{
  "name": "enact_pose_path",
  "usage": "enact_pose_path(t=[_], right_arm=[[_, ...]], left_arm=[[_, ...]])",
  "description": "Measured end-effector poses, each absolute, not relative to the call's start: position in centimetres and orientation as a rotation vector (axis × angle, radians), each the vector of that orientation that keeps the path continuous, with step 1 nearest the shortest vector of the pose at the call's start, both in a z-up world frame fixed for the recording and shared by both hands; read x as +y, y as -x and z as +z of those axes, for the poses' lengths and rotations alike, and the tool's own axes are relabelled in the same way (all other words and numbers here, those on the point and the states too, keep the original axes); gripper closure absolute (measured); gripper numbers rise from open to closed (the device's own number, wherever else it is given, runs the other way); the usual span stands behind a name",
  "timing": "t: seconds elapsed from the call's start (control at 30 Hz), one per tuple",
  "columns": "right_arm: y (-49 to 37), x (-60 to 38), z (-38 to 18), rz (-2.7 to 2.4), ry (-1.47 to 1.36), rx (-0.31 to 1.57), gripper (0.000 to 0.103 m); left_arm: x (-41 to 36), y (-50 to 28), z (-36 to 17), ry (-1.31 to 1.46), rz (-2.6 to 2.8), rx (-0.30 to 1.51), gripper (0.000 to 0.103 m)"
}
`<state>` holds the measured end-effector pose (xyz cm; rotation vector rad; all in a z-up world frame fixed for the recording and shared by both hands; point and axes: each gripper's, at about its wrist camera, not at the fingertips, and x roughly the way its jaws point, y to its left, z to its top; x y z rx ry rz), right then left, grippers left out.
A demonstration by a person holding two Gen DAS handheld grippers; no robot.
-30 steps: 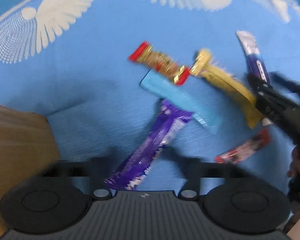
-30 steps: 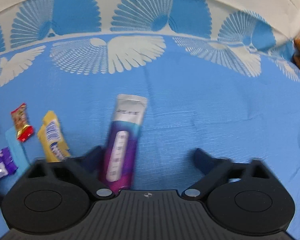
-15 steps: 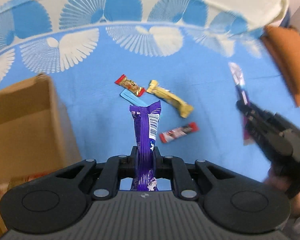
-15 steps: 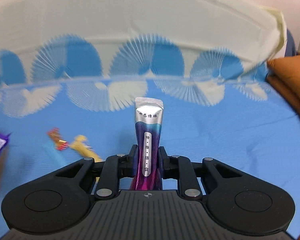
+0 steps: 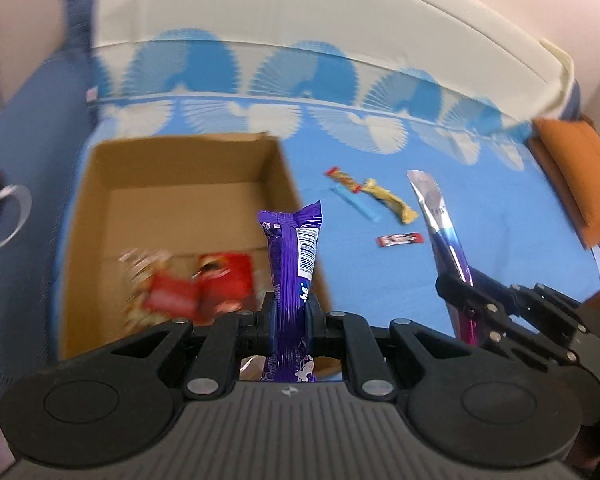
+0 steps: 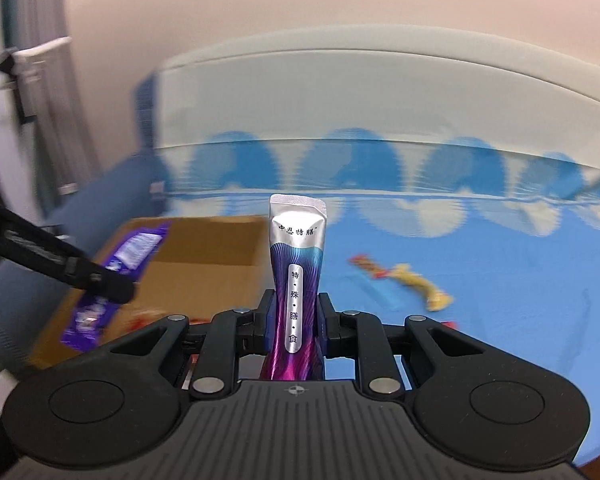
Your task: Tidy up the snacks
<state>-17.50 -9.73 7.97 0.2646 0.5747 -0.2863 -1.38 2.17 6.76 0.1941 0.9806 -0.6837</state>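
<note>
My left gripper (image 5: 290,314) is shut on a purple snack bar (image 5: 294,248), held upright just above the near right edge of an open cardboard box (image 5: 180,184). Red snack packets (image 5: 204,284) lie inside the box. My right gripper (image 6: 296,320) is shut on a silver and purple stick pouch (image 6: 298,264), held in the air to the right of the box (image 6: 204,256). It shows at the right in the left wrist view (image 5: 440,216). The purple bar also shows at the left in the right wrist view (image 6: 116,272).
On the blue patterned cloth (image 5: 480,248) lie a red and gold bar (image 5: 342,174), a light blue stick (image 5: 356,204), a yellow bar (image 5: 388,200) and a small red bar (image 5: 400,239). An orange cushion (image 5: 580,176) sits at the right edge. A white headboard (image 5: 300,12) stands behind.
Both grippers closed on their snacks on the cloth, lifted them and swung left toward the cardboard box, which has come fully into view.
</note>
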Motion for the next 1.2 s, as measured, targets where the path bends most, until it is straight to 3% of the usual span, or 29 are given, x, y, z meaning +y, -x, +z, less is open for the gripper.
enact_pose_path(t=[0.43, 1.2], right_arm=[[18.2, -1.0, 10.2, -0.179, -0.236, 0.579, 0.081], [18.2, -0.1, 9.9, -0.147, -0.223, 0.592, 0.081]], left_arm=[[14.1, 2.3, 7.9, -0.049, -0.55, 0.949, 0.089], [14.3, 2.6, 8.4, -0.045, -0.529, 0.915, 0.089]])
